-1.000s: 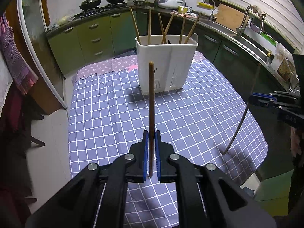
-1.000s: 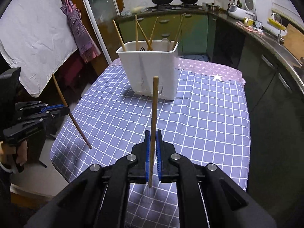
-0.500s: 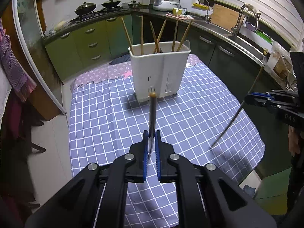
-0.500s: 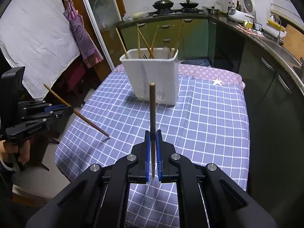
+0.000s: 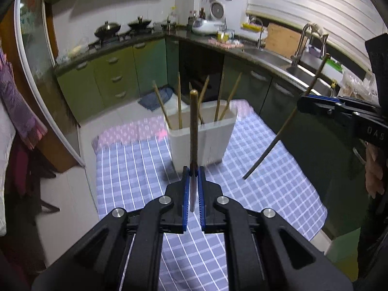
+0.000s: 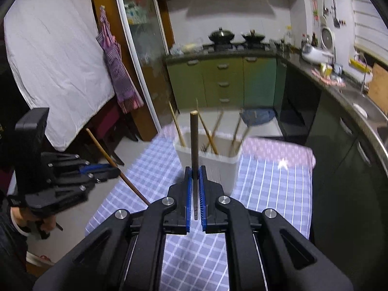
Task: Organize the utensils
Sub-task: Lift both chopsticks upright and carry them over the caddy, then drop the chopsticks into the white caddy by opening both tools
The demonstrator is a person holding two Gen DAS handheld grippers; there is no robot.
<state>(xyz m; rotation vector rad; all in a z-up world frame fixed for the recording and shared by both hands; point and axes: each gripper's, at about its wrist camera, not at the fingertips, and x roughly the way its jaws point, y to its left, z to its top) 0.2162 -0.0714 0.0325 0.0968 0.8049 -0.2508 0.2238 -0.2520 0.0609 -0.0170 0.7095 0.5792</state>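
Note:
A white utensil holder (image 5: 206, 138) stands on the checked tablecloth with several chopsticks upright in it; it also shows in the right wrist view (image 6: 213, 165). My left gripper (image 5: 193, 173) is shut on a dark chopstick (image 5: 193, 131) that points up in front of the holder. My right gripper (image 6: 195, 173) is shut on another dark chopstick (image 6: 194, 140), also upright before the holder. Each gripper shows in the other's view, the right gripper (image 5: 305, 103) and the left gripper (image 6: 114, 172), held above the table's sides with its chopstick slanting down.
The table (image 5: 135, 169) has a blue-and-white checked cloth with a pink strip at its far end. Green cabinets (image 5: 116, 82), a stove with pans and a sink counter (image 5: 286, 60) ring the room. A chair and hanging cloth stand at the left (image 6: 114, 72).
Both grippers have lifted and tilted up with their chopsticks; the holder now sits lower in both views. The views are blurred by motion.

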